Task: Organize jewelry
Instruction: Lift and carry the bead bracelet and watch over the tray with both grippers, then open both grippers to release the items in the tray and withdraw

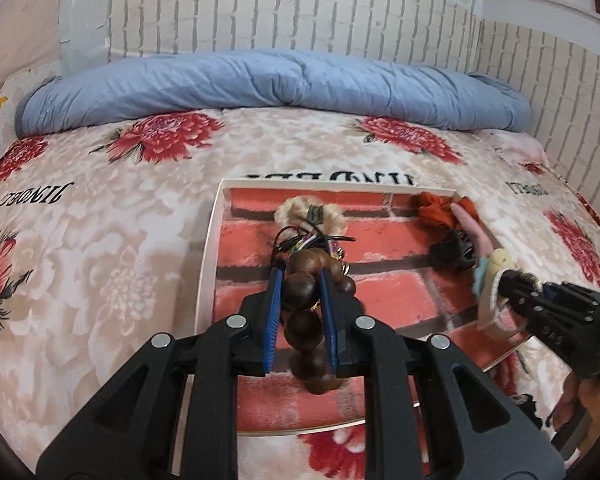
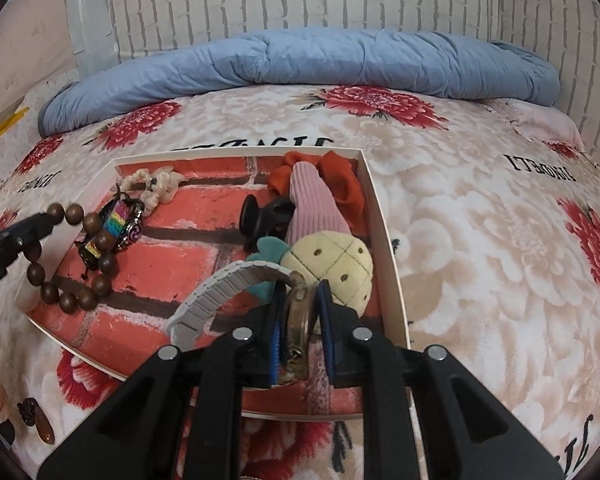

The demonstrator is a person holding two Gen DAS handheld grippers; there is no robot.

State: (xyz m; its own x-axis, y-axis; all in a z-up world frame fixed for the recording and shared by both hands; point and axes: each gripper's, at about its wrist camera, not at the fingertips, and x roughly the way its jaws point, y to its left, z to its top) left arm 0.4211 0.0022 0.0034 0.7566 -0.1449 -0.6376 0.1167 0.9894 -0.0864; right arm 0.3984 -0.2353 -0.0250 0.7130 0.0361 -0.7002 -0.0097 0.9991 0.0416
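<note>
A shallow white box (image 1: 210,248) with a red brick-print floor lies on the bed; it also shows in the right wrist view (image 2: 384,220). My left gripper (image 1: 300,276) is shut on a brown wooden bead bracelet (image 1: 302,322) over the box's left part; the bracelet (image 2: 74,260) hangs from it in the right wrist view. My right gripper (image 2: 300,292) is shut on a watch (image 2: 298,320) with a grey-white band (image 2: 220,286), above the box's near right part. In the box lie a rainbow bracelet (image 2: 118,224), a cream scrunchie (image 2: 156,186), a black hair claw (image 2: 260,216), a pink and pineapple plush piece (image 2: 332,264) and an orange scrunchie (image 2: 340,184).
The bed has a floral blanket (image 1: 100,260) with a rolled blue duvet (image 1: 280,84) at the back against a white brick wall. A small dark and amber piece (image 2: 36,420) lies on the blanket near the box's left front corner.
</note>
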